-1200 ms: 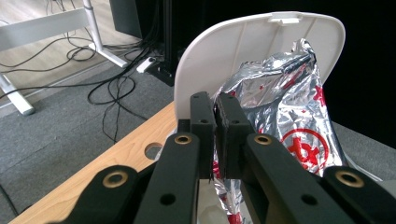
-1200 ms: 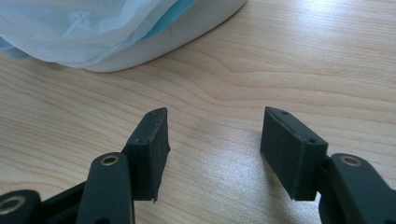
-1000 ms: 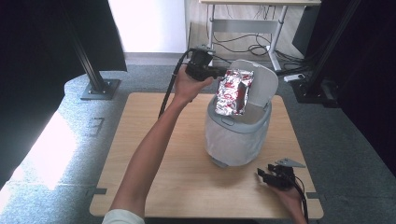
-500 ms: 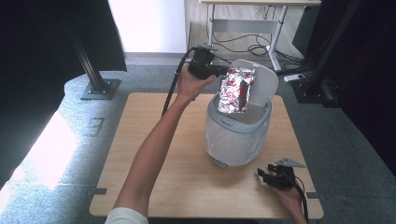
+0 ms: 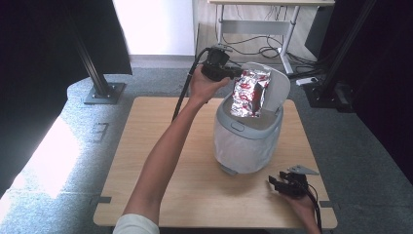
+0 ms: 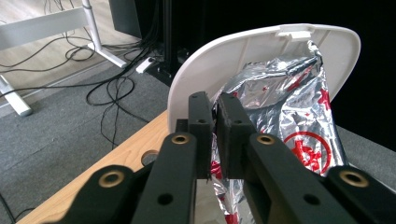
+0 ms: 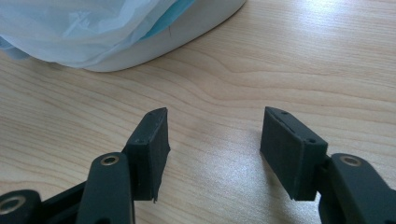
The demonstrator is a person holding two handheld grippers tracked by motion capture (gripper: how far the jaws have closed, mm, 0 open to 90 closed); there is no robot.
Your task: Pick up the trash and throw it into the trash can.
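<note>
Holding a crinkled silver foil bag (image 5: 250, 92) with red print by its edge, the left gripper (image 5: 234, 73) is reaching out over the far side of the worktop (image 5: 160, 195), its jaws closed down tight on the foil so that hardly any gap is showing between them in the left gripper view. The foil bag (image 6: 299, 116) is hanging upright over the mouth of a small grey bin (image 5: 246, 141), its lower end dipping into the opening and its back lying close against the raised white lid (image 5: 277, 90), which is standing open on the far side of the bin. In the left gripper view the lid (image 6: 261, 51) is curving up behind the bag. The bin is sitting right of the middle of the worktop, and a pale, thin plastic liner (image 7: 84, 28) is draping down its outside almost to the base. The right gripper (image 5: 277, 184) is resting low at the near right corner of the worktop, just beside the bin's base and apart from it. Its jaws are standing wide open with nothing between them, bare wood showing in the gap in the right gripper view. The person's left arm (image 5: 160, 156) is stretching from the near edge up toward the bin.
</note>
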